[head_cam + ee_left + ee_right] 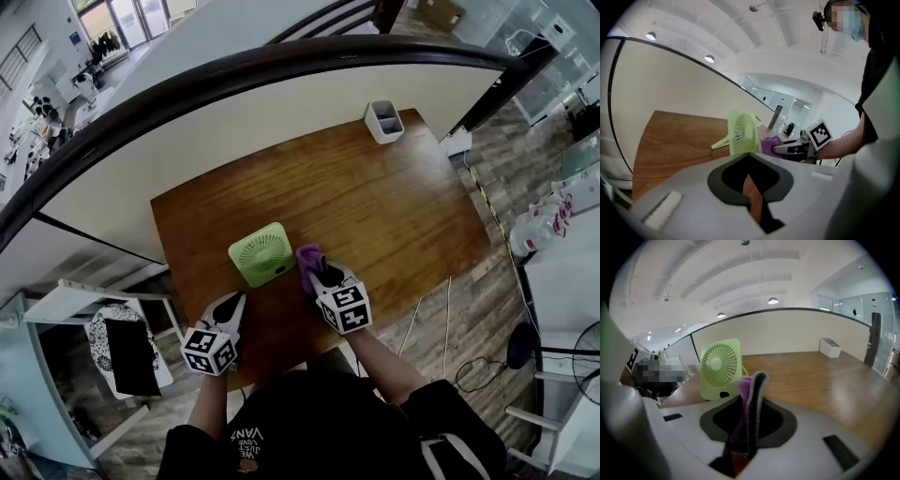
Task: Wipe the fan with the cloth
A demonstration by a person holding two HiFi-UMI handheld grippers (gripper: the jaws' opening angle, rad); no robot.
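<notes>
We wear a black top (309, 427) with pale lettering across the front; its sleeves stop short of our forearms. Our left gripper (236, 300) and right gripper (317, 274) each have a pale grey shell, a dark recess around the jaws, and a white cube (345, 309) printed with black square markers.

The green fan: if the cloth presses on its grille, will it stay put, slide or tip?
Probably light: the fan looks like thin plastic. It stands propped on a slim leg, so a firm push on its face might slide or tip it. The left gripper is shut and apart from it, not bracing it.
</notes>
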